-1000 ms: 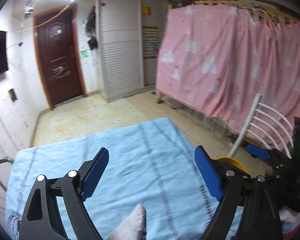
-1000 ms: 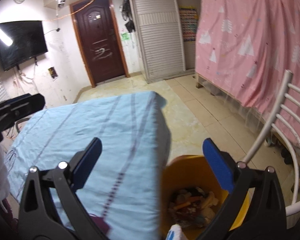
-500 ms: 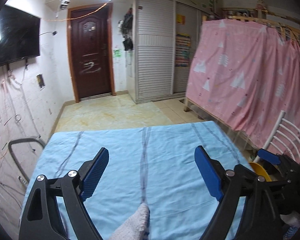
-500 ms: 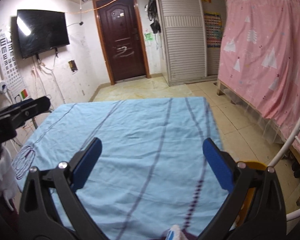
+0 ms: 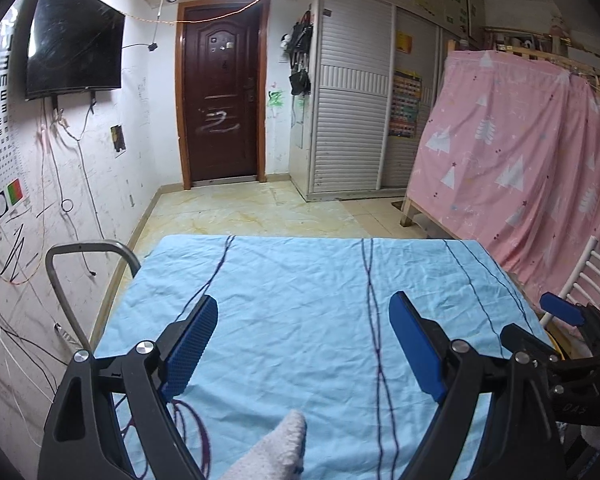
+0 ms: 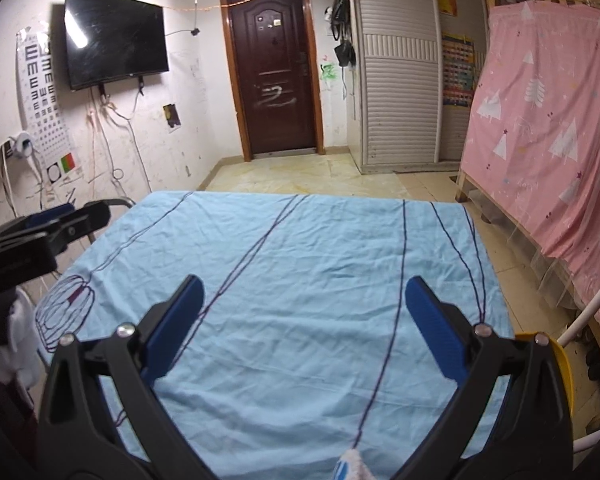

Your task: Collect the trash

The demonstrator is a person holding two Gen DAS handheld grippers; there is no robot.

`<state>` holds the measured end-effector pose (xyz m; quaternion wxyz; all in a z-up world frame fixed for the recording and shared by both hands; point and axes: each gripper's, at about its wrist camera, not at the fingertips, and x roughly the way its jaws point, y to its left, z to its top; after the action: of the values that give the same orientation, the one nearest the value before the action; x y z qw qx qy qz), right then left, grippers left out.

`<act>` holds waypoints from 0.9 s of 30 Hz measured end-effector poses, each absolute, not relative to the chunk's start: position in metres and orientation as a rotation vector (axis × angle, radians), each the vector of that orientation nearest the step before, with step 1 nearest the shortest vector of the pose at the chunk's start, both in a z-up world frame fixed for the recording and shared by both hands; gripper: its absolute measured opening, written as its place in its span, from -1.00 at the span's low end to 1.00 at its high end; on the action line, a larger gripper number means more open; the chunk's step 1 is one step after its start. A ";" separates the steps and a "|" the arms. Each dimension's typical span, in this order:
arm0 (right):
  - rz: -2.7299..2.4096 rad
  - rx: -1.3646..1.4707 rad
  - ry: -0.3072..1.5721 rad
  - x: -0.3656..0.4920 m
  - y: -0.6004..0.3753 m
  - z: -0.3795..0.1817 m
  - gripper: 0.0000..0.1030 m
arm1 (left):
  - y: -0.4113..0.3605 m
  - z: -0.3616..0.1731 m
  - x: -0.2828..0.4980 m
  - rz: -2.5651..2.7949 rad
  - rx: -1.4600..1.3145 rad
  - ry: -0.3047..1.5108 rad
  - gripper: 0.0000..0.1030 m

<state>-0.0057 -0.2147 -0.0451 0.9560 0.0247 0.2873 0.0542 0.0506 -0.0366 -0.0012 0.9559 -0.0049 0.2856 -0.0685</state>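
My left gripper [image 5: 302,340] is open and empty above a table with a light blue cloth [image 5: 300,300]. My right gripper [image 6: 304,320] is open and empty above the same cloth [image 6: 300,240]. The rim of a yellow trash bin [image 6: 562,364] shows at the table's right side, mostly hidden behind my right gripper's arm; a sliver of the bin [image 5: 560,350] also shows in the left wrist view. No loose trash shows on the cloth. The right gripper [image 5: 562,314] appears at the right edge of the left wrist view, and the left gripper [image 6: 52,216] at the left edge of the right wrist view.
A white metal chair [image 6: 596,304] stands right of the bin, before a bed with a pink curtain [image 6: 548,120]. A grey metal chair frame [image 5: 88,256] stands at the table's left. A dark door [image 5: 220,100], a wall TV [image 5: 72,40] and a wardrobe [image 5: 352,100] lie beyond.
Both grippers have swung left, from the bin and pink curtain to facing the table and the door. The bin's contents have left the right wrist view. Both stay open.
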 end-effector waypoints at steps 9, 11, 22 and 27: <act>0.123 0.024 0.582 -0.002 -0.197 -0.043 0.88 | -0.024 -0.003 0.049 -0.120 -0.021 0.581 0.53; 0.123 0.024 0.581 -0.002 -0.197 -0.043 0.88 | -0.025 -0.003 0.050 -0.121 -0.020 0.582 0.53; 0.122 0.023 0.580 -0.002 -0.196 -0.042 0.88 | -0.027 -0.006 0.051 -0.118 -0.020 0.590 0.53; 0.119 0.014 0.580 0.000 -0.197 -0.041 0.88 | -0.026 -0.006 0.050 -0.114 -0.023 0.590 0.53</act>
<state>-0.0002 -0.1968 -0.0411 0.9565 0.0068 0.2857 0.0586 0.0503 -0.0256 -0.0059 0.9551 -0.0115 0.2907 -0.0561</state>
